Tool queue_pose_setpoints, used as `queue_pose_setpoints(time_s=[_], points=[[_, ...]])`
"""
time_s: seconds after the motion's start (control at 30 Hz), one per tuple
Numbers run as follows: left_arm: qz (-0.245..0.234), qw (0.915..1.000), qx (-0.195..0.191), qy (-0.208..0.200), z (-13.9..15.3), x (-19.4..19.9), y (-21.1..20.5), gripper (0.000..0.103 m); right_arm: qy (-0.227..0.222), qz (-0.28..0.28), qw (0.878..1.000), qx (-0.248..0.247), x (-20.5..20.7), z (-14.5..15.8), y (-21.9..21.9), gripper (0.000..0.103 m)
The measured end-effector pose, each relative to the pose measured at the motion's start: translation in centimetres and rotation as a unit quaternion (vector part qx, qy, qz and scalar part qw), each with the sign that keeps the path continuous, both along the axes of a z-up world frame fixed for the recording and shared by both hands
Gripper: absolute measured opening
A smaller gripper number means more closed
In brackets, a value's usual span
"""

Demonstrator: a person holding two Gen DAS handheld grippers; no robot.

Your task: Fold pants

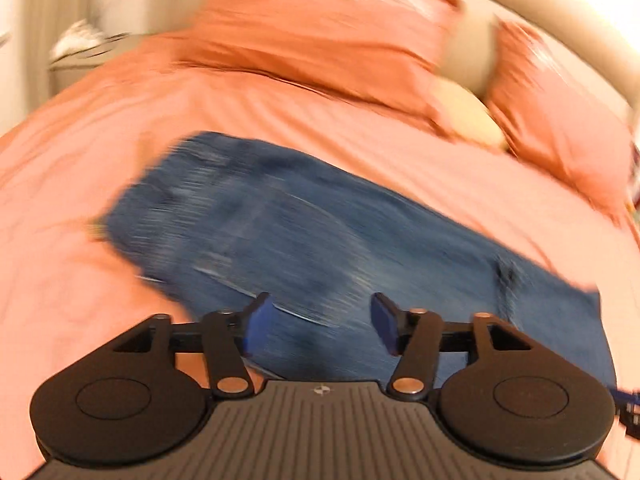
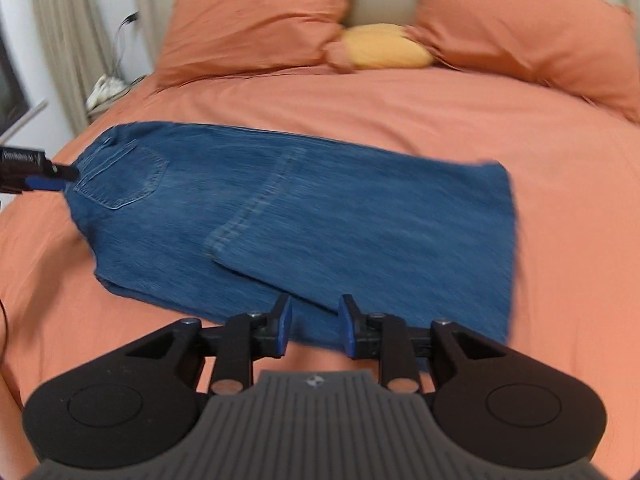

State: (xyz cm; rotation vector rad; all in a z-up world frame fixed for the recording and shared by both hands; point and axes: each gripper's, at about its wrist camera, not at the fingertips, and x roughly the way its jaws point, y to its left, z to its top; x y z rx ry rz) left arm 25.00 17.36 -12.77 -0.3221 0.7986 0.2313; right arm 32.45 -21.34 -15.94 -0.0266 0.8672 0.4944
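The jeans [image 2: 288,216] lie flat on the bed [image 2: 400,100], apparently already folded, hems near the pocket. Both grippers, left [image 1: 320,320] and right [image 2: 316,326], hover at 6 o'clock, jaws parted, holding nothing.

Each gripper [image 1: 320,320] [image 2: 315,330] has black linkage arms, copper-coloured rivets, blue finger pads [image 1: 256,320], round black discs and a ribbed grey body.

Blue denim pants [image 2: 320,208] with lighter faded stitching lie on a salmon-orange bed sheet [image 2: 400,112]. Pillows [image 2: 248,36] match in orange; a cushion [image 2: 384,46] is yellow. Each black hand-held gripper [image 2: 315,330] has blue pads [image 2: 285,328].
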Motion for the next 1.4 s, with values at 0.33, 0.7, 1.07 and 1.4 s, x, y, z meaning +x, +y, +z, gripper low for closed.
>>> queue_pose_setpoints(time_s=[0.33,0.7,1.07,1.4], points=[[0.116,0.9873,-0.109,0.0,-3.9,-1.0,10.6,0.079,0.002,0.086,0.994,-0.064,6.6,0.7,9.4,0.028],[0.154,0.9664,-0.201,-0.041,-8.7,0.6,14.9,0.082,0.034,0.097,0.988,-0.118,11.7,-2.5,14.9,0.027],[0.139,0.9654,-0.214,-0.051,-11.3,2.5,16.0,0.072,0.082,0.075,0.988,-0.11,13.2,-4.8,15.0,0.027],[0.151,0.9767,-0.151,-0.022,-7.5,3.3,13.4,0.04,0.079,0.057,0.99,-0.106,12.6,-5.0,15.1,0.027]])
